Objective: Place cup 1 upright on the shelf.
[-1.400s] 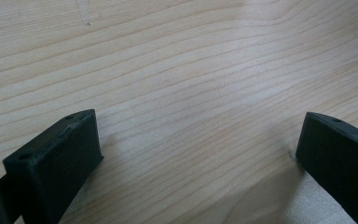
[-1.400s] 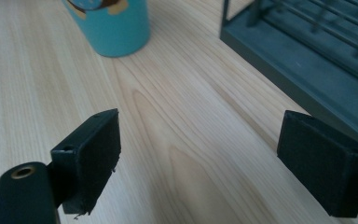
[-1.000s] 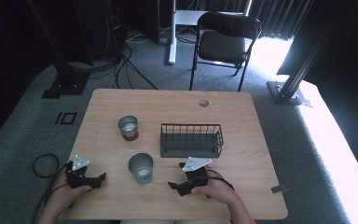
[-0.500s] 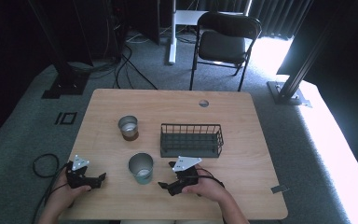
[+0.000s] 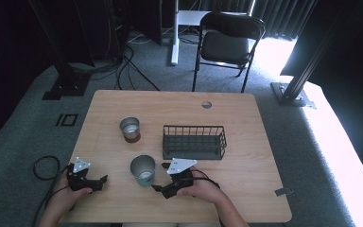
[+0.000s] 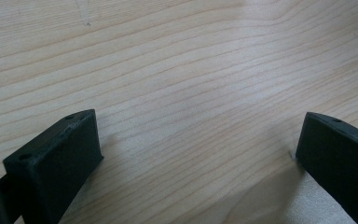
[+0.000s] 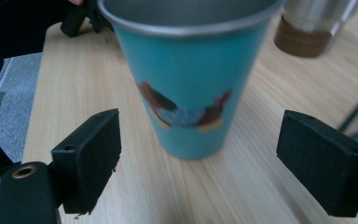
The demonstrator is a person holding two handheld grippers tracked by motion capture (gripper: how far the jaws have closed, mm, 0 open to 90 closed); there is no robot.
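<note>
A teal metal cup (image 5: 143,170) with a small printed picture stands upright near the table's front. In the right gripper view the same teal cup (image 7: 193,74) rises just ahead of the open jaws, not between them. My right gripper (image 5: 159,177) is open and points left at the cup from close by. A second steel cup with a brown base (image 5: 130,129) stands farther back; the brown-based cup (image 7: 312,25) shows at upper right in the right gripper view. My left gripper (image 5: 103,180) rests open at the front left, its jaws wide over bare wood (image 6: 191,93).
A dark wire basket (image 5: 194,142) stands right of centre, just behind my right hand. The wooden table (image 5: 246,175) has a round cable hole (image 5: 206,104) at the back. A folding chair (image 5: 227,45) and floor cables lie beyond the far edge.
My right gripper has slid left along the table front, from below the basket to right beside the teal cup. The left gripper has stayed put.
</note>
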